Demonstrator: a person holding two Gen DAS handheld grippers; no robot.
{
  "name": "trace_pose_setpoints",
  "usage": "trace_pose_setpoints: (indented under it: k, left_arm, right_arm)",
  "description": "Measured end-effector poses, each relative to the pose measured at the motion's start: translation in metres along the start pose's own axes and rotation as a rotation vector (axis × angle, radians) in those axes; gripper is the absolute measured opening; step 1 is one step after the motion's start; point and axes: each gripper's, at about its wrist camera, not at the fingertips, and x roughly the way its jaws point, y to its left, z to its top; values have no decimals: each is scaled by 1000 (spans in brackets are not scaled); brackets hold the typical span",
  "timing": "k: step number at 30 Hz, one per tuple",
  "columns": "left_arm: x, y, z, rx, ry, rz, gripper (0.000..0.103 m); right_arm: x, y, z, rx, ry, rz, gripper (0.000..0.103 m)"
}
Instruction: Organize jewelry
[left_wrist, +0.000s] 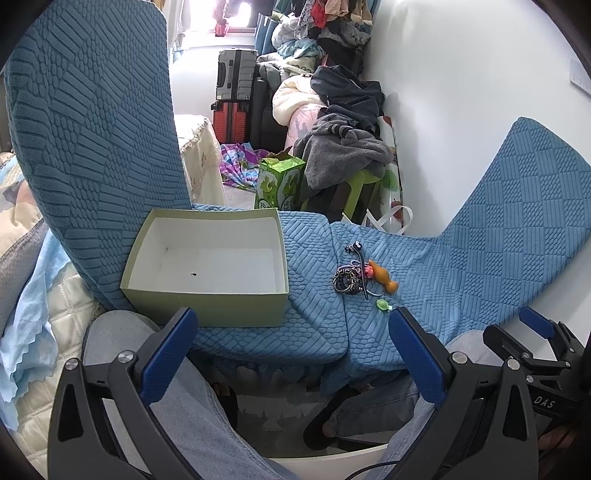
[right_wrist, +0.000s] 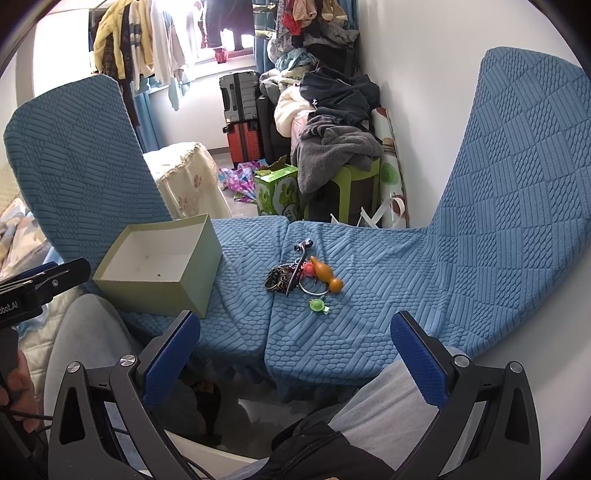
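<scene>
Nearest the lens, your left gripper (left_wrist: 291, 354) and right gripper (right_wrist: 295, 354) both had their jaws spread wide with nothing between the blue pads (left_wrist: 168, 356). Both hung back over your knees (left_wrist: 192, 406), short of the front edge of the blue cushion (left_wrist: 317, 332). That read as a starting stance: jaws already wide enough to take a small piece, and both views kept high enough to show the whole working area.

Just beyond the right-hand jaw in the left view, the small green trinket (left_wrist: 383, 305) lay alone on the cushion, apart from the rest. It was the nearest piece, and probably the easiest first pick for your right gripper.

Behind it sat the jewelry pile (right_wrist: 301, 275): a patterned dark bangle (right_wrist: 277, 279), a thin metal ring (right_wrist: 314, 290), a pink bead and an orange gourd-shaped pendant (right_wrist: 325, 274), all touching or overlapping. A dark hair clip (right_wrist: 303, 247) lay at the far edge. Because these were tangled, lifting one could well have dragged a neighbour along.

To the left, well apart from the pile, the open green box (left_wrist: 207, 258) stood upright on the cushion against the raised seat back (left_wrist: 96, 129), its white inside bare but for a tiny dark speck. Its mouth faced up and sat on your left side, so I judged it the destination. None of the jewelry was in it yet.
</scene>
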Motion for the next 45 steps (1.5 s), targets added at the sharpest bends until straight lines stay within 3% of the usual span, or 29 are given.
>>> trace_pose_setpoints:
  k: [24, 36, 45]
  left_arm:
    - [13, -7, -3, -2, 32, -26, 102]
    - [40, -11, 8, 7, 15, -52, 102]
    - [78, -26, 21, 3, 42, -171, 101]
  right_arm:
    - [2, -6, -1, 15, 2, 4, 103]
    - [29, -13, -7, 74, 47, 7, 103]
    - [80, -39, -15, 114, 71, -18, 72]
